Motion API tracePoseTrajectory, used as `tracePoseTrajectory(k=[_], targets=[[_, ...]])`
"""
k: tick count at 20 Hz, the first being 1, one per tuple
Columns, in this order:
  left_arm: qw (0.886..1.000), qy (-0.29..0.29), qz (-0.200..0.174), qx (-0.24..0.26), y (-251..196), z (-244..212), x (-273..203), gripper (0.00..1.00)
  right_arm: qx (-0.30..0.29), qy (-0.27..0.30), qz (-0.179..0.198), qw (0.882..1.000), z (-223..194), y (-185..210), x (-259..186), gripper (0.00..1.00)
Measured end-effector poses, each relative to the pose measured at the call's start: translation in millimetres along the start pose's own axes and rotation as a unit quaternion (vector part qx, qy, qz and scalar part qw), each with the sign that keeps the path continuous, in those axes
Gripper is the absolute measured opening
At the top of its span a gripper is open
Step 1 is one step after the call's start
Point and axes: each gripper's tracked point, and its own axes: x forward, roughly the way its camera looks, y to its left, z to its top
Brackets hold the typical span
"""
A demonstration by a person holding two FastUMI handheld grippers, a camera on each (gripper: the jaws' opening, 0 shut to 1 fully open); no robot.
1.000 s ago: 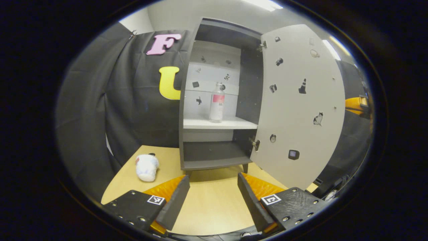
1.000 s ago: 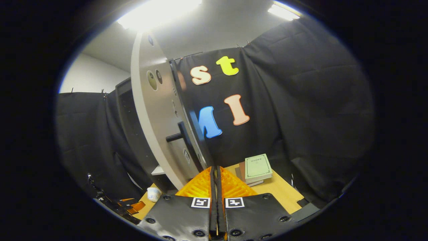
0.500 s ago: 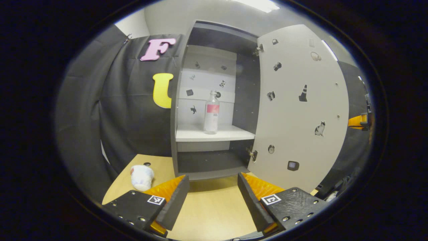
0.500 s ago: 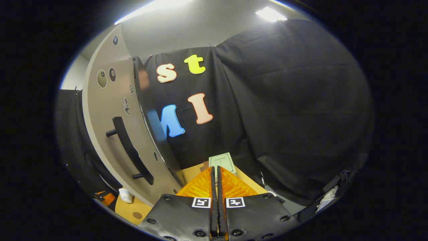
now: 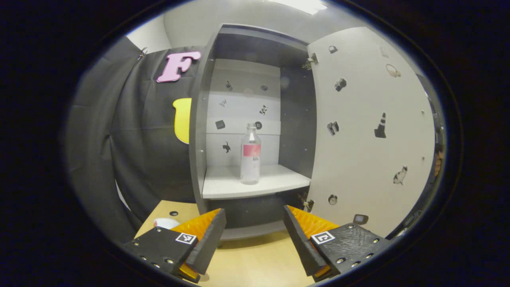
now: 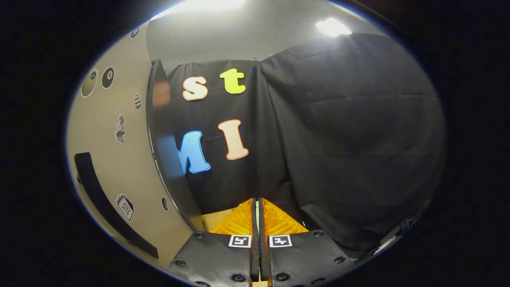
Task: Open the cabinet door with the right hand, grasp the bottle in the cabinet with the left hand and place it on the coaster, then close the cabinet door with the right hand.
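In the left gripper view a clear bottle point(image 5: 250, 154) with a red label stands upright on the white shelf point(image 5: 227, 187) of the grey cabinet point(image 5: 198, 131). The cabinet door point(image 5: 370, 131) is swung wide open to the right. My left gripper point(image 5: 254, 229) is open, below and in front of the shelf, well short of the bottle. In the right gripper view my right gripper point(image 6: 257, 207) is shut with nothing between its fingers. It sits to the right of the open door's outer face point(image 6: 115, 171), apart from the black bar handle point(image 6: 107, 207).
A white crumpled object point(image 5: 165, 223) lies on the wooden table point(image 5: 255, 259) at the lower left of the left gripper view, half hidden by the left finger. A small dark disc point(image 5: 173, 213) lies on the table behind it. Black cloth hangs right of the door.
My left gripper has moved closer to the cabinet and risen, so the bottle and shelf look larger. My right gripper has drawn away from the door handle and turned right; the books have left its view.
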Motion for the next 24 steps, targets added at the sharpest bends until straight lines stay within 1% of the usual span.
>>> tracePoseTrajectory(k=[2,3,4,6,7,8,9,10,12,13,15,17,18,19,20,21,22,24], targets=[[1.000,-0.007,0.005,-0.006,4.7,13.3,17.5,0.87,-0.004,0.005,0.006,1.000,-4.3,-1.4,8.6,0.05],[1.000,-0.008,-0.002,-0.011,4.7,18.8,28.4,0.87,-0.009,0.007,0.005,1.000,-5.8,-4.7,15.5,0.00],[1.000,-0.010,-0.007,-0.019,3.9,23.9,38.9,0.88,-0.015,0.007,0.003,1.000,-8.5,-7.8,19.8,0.00],[0.999,-0.016,-0.006,-0.032,10.8,35.7,58.5,0.87,-0.021,0.011,0.001,1.000,-12.6,-10.8,29.4,0.00],[0.999,-0.019,-0.006,-0.033,13.0,42.1,67.8,0.87,-0.021,0.017,0.006,1.000,-18.2,-8.7,35.4,0.07],[0.999,-0.021,-0.004,-0.031,15.4,47.7,78.4,0.87,-0.020,0.021,0.007,1.000,-22.4,-10.0,39.3,0.11],[0.999,-0.024,-0.002,-0.026,18.2,54.1,87.7,0.87,-0.020,0.023,0.003,1.000,-22.9,-14.4,45.3,0.02],[0.999,-0.028,-0.001,-0.020,19.3,61.3,97.1,0.87,-0.017,0.026,0.008,0.999,-25.3,-15.3,48.6,0.22],[0.999,-0.039,-0.003,-0.005,18.2,74.2,114.3,0.87,-0.016,0.029,0.004,0.999,-26.8,-17.3,55.2,0.33],[0.999,-0.047,0.000,0.002,19.6,80.3,122.7,0.87,-0.018,0.031,0.013,0.999,-26.6,-12.9,57.4,0.36],[0.998,-0.062,0.005,0.008,20.3,87.6,141.0,0.88,-0.027,0.037,0.014,0.999,-29.0,-12.4,72.3,0.61],[0.998,-0.063,-0.003,-0.002,14.9,87.0,160.3,0.87,-0.035,0.033,0.013,0.999,-28.3,-14.4,82.1,0.86],[0.998,-0.064,-0.005,-0.011,13.9,86.4,169.8,0.87,-0.037,0.030,0.003,0.999,-27.4,-18.5,87.4,0.79],[0.998,-0.065,-0.005,-0.018,13.2,85.0,177.5,0.87,-0.038,0.027,-0.008,0.999,-27.1,-23.1,93.5,0.87],[0.998,-0.063,-0.005,-0.020,13.5,82.5,185.6,0.88,-0.042,0.029,-0.020,0.998,-27.6,-28.8,98.9,0.88],[0.998,-0.061,-0.005,-0.019,13.0,79.4,194.1,0.87,-0.047,0.031,-0.026,0.998,-30.8,-32.4,103.0,0.94],[0.998,-0.058,-0.006,-0.016,12.6,76.8,200.2,0.90,-0.050,0.032,-0.028,0.998,-30.8,-35.0,107.0,0.96],[0.999,-0.052,-0.001,-0.011,14.0,71.1,211.1,0.88,-0.050,0.040,-0.027,0.998,-34.0,-36.0,115.2,0.96]])
